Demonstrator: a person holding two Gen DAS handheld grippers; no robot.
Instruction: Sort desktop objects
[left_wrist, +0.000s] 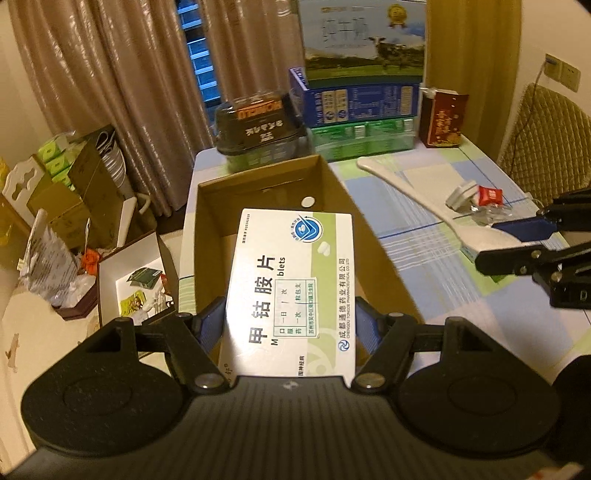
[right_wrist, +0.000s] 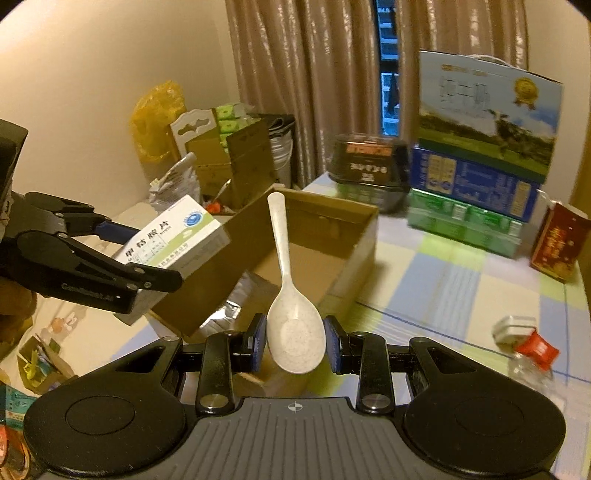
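over the surface, w/ cardboard box (left_wrist: 273, 221) below: left gripper (left_wrist: 290, 325) pinching medicine box (left_wrist: 291, 291); right gripper (right_wrist: 295, 341) pinching white spoon (right_wrist: 291, 317) by its bowl. step: carrying both to the box. next, prob: lower in, release w/o clashing.

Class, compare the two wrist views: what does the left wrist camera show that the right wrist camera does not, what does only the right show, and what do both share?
Only the left wrist view shows the wall switch plate and quilted chair back. Only the right wrist view shows the yellow plastic bag by the wall. Both show the medicine box clamped in the left gripper, the white spoon in the right gripper, the cardboard box and the red carton.
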